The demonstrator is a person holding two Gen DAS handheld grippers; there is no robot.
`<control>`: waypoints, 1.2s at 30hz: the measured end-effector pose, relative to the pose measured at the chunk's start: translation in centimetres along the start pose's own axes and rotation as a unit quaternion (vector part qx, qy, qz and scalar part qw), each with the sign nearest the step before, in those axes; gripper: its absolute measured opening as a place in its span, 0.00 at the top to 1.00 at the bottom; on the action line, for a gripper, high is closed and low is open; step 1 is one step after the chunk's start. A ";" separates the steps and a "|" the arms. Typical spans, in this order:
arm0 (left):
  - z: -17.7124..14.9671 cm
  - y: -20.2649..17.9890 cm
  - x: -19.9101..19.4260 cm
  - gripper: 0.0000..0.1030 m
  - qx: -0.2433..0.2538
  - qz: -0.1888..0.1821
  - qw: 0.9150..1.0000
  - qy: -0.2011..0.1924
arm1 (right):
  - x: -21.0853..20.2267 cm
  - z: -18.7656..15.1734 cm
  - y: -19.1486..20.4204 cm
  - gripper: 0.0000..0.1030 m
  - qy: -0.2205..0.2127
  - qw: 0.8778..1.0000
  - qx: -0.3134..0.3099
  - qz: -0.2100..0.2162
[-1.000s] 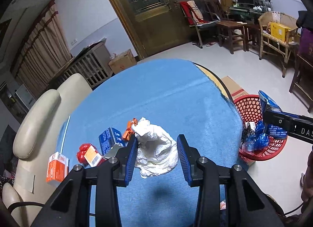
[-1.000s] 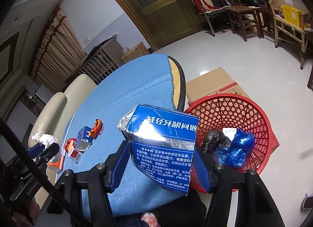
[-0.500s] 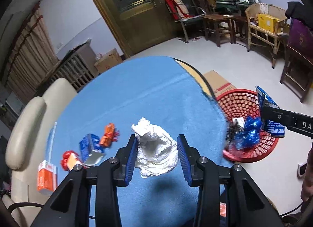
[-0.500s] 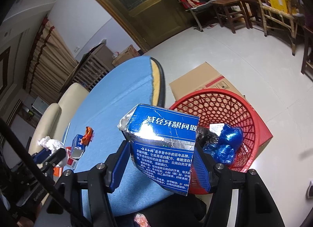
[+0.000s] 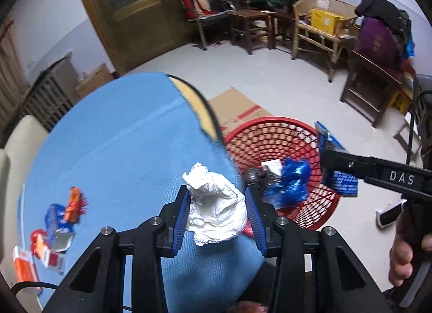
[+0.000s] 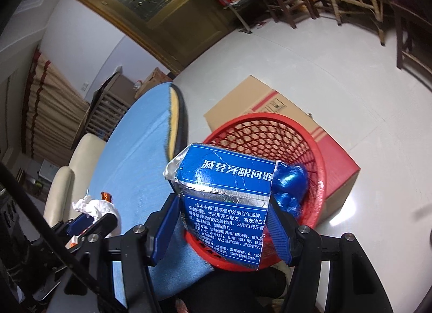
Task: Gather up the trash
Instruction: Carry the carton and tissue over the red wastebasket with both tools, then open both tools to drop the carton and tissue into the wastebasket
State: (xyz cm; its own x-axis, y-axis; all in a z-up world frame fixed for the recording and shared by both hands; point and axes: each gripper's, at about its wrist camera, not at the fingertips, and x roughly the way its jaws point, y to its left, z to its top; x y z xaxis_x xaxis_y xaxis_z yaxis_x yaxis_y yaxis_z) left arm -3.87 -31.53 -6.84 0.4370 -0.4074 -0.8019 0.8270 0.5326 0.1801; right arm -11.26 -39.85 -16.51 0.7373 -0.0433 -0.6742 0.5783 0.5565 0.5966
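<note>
The blue carton (image 6: 226,205) hides much of the red basket (image 6: 302,134); the table's small wrappers (image 5: 58,226) are motion-blurred.

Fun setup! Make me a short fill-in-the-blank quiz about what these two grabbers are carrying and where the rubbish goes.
1. The left gripper holds a crumpled white ____.
2. The right gripper holds a flattened blue toothpaste ____.
3. The basket standing on the floor beside the table is ____ in colour.
4. The cloth covering the table is ____.

Missing words: tissue; box; red; blue
</note>
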 end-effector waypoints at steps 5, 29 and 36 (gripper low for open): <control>1.2 -1.1 1.6 0.51 0.007 -0.025 1.000 0.011 | 0.7 0.3 -1.8 0.32 0.021 0.999 0.035 0.011; -6.5 7.4 -1.8 0.40 -0.086 0.022 0.996 0.004 | 1.1 -0.1 1.6 0.30 0.029 0.999 -0.012 0.019; -11.6 14.8 -5.1 0.37 -0.162 0.093 0.982 -0.017 | 2.1 -1.4 5.6 0.30 0.046 0.997 -0.057 0.023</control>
State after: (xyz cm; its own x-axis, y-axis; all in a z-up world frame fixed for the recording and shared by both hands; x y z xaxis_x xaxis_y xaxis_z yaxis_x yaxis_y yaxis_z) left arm 1.98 -12.97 -6.69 0.5866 -0.3019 -0.7515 0.5783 0.8058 0.1277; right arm -6.92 -35.64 -15.21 0.7232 0.0582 -0.6882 0.4973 0.6476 0.5773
